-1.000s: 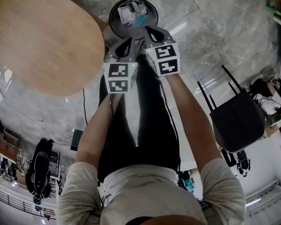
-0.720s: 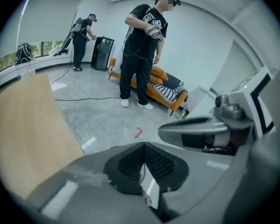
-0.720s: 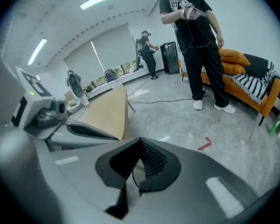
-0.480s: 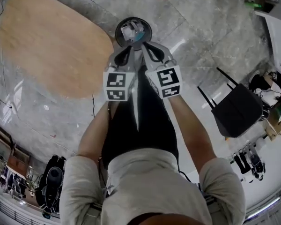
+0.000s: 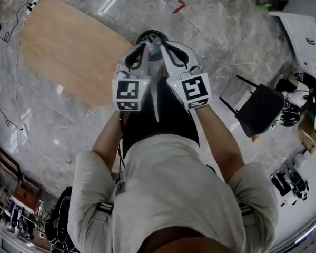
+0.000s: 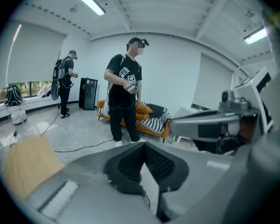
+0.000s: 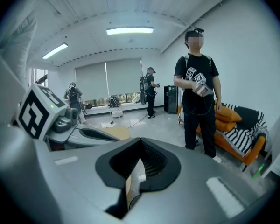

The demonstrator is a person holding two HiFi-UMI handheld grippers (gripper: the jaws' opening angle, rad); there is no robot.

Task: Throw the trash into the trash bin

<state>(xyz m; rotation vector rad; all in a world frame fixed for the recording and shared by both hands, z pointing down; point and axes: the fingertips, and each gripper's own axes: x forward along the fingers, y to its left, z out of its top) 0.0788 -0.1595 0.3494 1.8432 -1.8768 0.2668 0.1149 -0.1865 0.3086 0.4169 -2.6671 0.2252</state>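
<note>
**Both grippers pressed together over the round bin**

Nearest is the person (image 5: pixel 168 194) who holds the tools, in a soft pale shirt and black trousers, with both forearms stretched forward. There are two grippers, one in each hand, side by side and almost touching. Each one has smooth grey curved shells and a white marker cube (image 5: pixel 130 93) with black squares on it.

The left gripper (image 5: pixel 143 45) has its jaws pressed together at the tips, and nothing is between the black ribbed pads (image 6: pixel 161 164). The right gripper (image 5: pixel 164 44) is closed in the same way and is also empty.

Just beyond the tips, down on the floor (image 5: pixel 226 51), stands one round dark trash bin (image 5: pixel 150 33), mostly hidden behind the grippers. A small pale and bluish piece of trash (image 5: pixel 155 49) shows inside it.

The floor is grey, glossy veined stone. To the left, the rounded edge of one oval table (image 5: pixel 68 46) with a light wood top comes near the bin. To the right, one black chair (image 5: pixel 259 109) on thin legs stands well apart, and a broad strip of floor lies between it and the bin.

Farther away, one standing person (image 7: pixel 196 92) in black is beside an orange sofa (image 6: pixel 149 118). Two more people (image 7: pixel 149 90) stand by the far windows.
</note>
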